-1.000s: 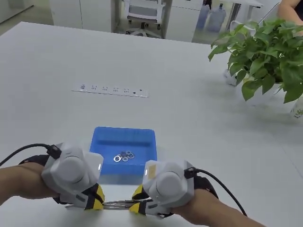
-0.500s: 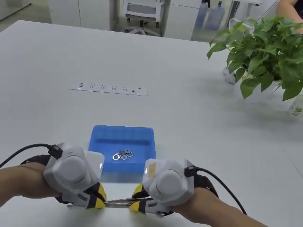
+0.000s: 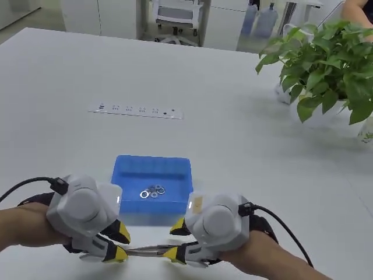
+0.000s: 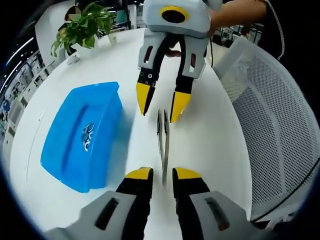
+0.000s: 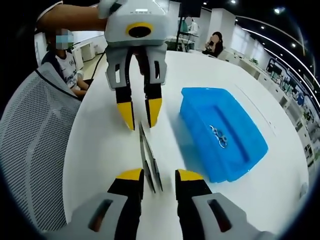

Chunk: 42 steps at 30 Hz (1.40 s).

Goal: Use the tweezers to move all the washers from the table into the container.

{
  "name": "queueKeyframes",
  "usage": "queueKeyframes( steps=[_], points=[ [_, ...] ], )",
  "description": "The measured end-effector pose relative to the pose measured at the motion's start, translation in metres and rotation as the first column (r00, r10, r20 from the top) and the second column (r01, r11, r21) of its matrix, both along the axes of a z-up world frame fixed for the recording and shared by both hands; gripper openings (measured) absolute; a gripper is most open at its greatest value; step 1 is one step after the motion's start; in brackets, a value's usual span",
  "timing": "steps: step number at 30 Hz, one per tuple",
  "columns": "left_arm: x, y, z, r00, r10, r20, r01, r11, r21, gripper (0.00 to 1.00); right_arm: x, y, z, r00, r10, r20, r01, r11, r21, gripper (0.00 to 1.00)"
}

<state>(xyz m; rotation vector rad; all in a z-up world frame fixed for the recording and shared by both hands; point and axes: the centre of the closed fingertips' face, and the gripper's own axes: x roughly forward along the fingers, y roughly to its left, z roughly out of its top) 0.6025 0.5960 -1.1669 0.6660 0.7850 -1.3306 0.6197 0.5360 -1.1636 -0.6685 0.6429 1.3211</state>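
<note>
A thin pair of metal tweezers (image 3: 147, 250) lies on the white table near its front edge, between my two grippers. My left gripper (image 3: 119, 243) stands open around the tweezers' joined end (image 4: 163, 173). Facing it, my right gripper (image 3: 175, 241) is open, its jaws either side of the two prong tips (image 5: 160, 173). Neither jaw pair presses on the tweezers (image 4: 163, 145). Just beyond the grippers sits the blue container (image 3: 152, 160), and a small cluster of several washers (image 3: 151, 191) lies in its middle.
A white power strip (image 3: 135, 110) lies mid-table beyond the container. A potted green plant (image 3: 326, 64) stands at the far right. A mesh chair (image 4: 280, 125) is at the table's near edge. People sit in the background of the right gripper view.
The two grippers have drawn slightly apart along the tweezers, the right one shifting right. The tweezers and container stay in place.
</note>
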Motion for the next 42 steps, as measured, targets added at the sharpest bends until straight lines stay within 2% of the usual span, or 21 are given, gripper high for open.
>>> queueKeyframes(
  steps=[4, 6, 9, 12, 17, 21, 23, 26, 31, 36, 39, 42],
  points=[
    [0.0, 0.006, 0.009, 0.998, 0.064, -0.017, -0.064, 0.997, -0.033, 0.27, 0.005, -0.009, 0.008, 0.999, -0.037, 0.009, 0.037, 0.999, 0.016, 0.32],
    [0.0, 0.009, 0.015, 0.995, 0.092, -0.022, -0.093, 0.994, -0.051, 0.29, 0.007, -0.013, 0.013, 0.998, -0.063, -0.003, 0.063, 0.997, 0.035, 0.35],
    [0.001, 0.014, 0.021, 0.992, 0.125, -0.019, -0.126, 0.99, -0.066, 0.33, 0.011, -0.021, 0.019, 0.997, -0.081, 0.014, 0.081, 0.996, 0.045, 0.4],
    [0.002, 0.017, 0.032, 0.986, 0.168, -0.004, -0.167, 0.981, -0.098, 0.37, 0.016, -0.03, 0.026, 0.992, -0.124, 0.009, 0.123, 0.99, 0.066, 0.46],
    [0.006, 0.017, 0.05, 0.968, 0.25, 0.019, -0.244, 0.955, -0.168, 0.44, 0.024, -0.044, 0.041, 0.983, -0.181, 0.029, 0.178, 0.978, 0.106, 0.55],
    [0.009, 0.016, 0.058, 0.959, 0.28, 0.054, -0.265, 0.945, -0.191, 0.53, 0.028, -0.052, 0.051, 0.975, -0.22, 0.033, 0.214, 0.967, 0.142, 0.66],
    [0.011, 0.016, 0.062, 0.955, 0.284, 0.084, -0.262, 0.943, -0.203, 0.59, 0.028, -0.055, 0.053, 0.973, -0.228, 0.035, 0.221, 0.964, 0.151, 0.71],
    [0.011, 0.015, 0.07, 0.95, 0.298, 0.095, -0.269, 0.934, -0.236, 0.68, 0.028, -0.061, 0.058, 0.967, -0.249, 0.048, 0.236, 0.955, 0.181, 0.77],
    [0.009, 0.016, 0.08, 0.943, 0.317, 0.103, -0.281, 0.923, -0.263, 0.82, 0.027, -0.069, 0.062, 0.957, -0.287, 0.046, 0.27, 0.935, 0.232, 0.88],
    [0.007, 0.017, 0.079, 0.94, 0.328, 0.091, -0.295, 0.919, -0.263, 0.92, 0.022, -0.073, 0.06, 0.95, -0.311, 0.026, 0.295, 0.921, 0.253, 0.96],
    [0.004, 0.017, 0.075, 0.943, 0.324, 0.083, -0.294, 0.922, -0.252, 0.98, 0.018, -0.072, 0.055, 0.949, -0.315, 0.01, 0.303, 0.92, 0.247, 1.0],
    [0.002, 0.015, 0.074, 0.945, 0.318, 0.074, -0.291, 0.924, -0.246, 0.99, 0.013, -0.071, 0.054, 0.951, -0.31, 0.0, 0.301, 0.921, 0.247, 1.0]
  ],
)
